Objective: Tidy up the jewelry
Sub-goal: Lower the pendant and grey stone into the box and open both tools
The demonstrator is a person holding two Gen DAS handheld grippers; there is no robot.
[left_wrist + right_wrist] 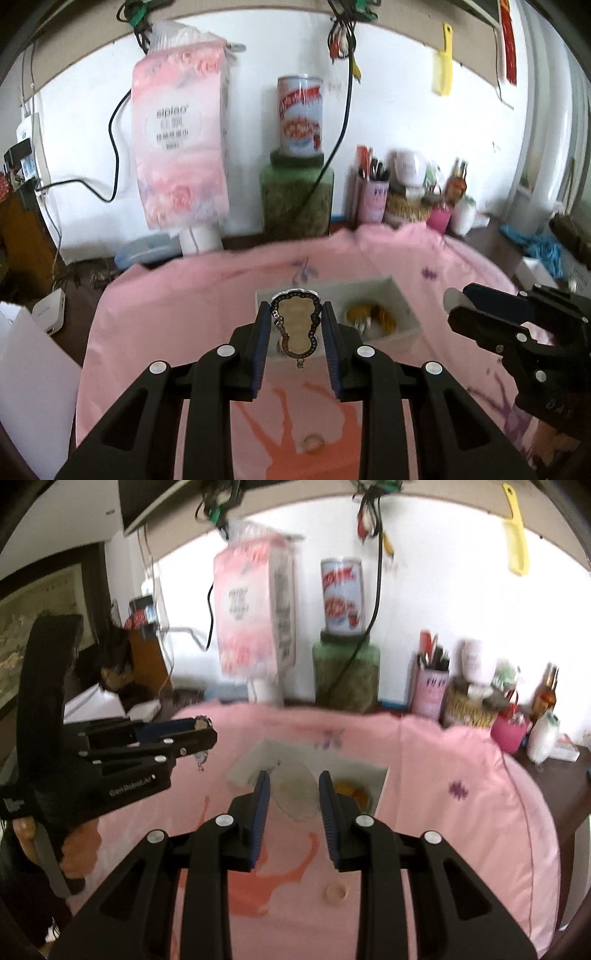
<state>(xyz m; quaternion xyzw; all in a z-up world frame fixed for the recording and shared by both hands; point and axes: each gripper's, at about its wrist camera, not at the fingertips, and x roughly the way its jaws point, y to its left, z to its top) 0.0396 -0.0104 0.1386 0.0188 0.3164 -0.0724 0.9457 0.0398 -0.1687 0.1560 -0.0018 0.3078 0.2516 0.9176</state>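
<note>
Blurred: yellow items in the white box [402, 295] unidentifiable; small ring-like thing [335, 892] on pink cloth [461, 760] indistinct.

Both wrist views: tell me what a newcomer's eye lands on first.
The left gripper holds up a dark bead-rimmed pendant above a white box on the pink cloth. The right gripper pinches a clear oval piece. A pink tissue pack hangs behind.

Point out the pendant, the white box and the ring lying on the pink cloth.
pendant [295, 325], left wrist view, on its pale centre.
white box [400, 295], left wrist view, on its right wall.
ring [313, 442], left wrist view, on its band.
</note>
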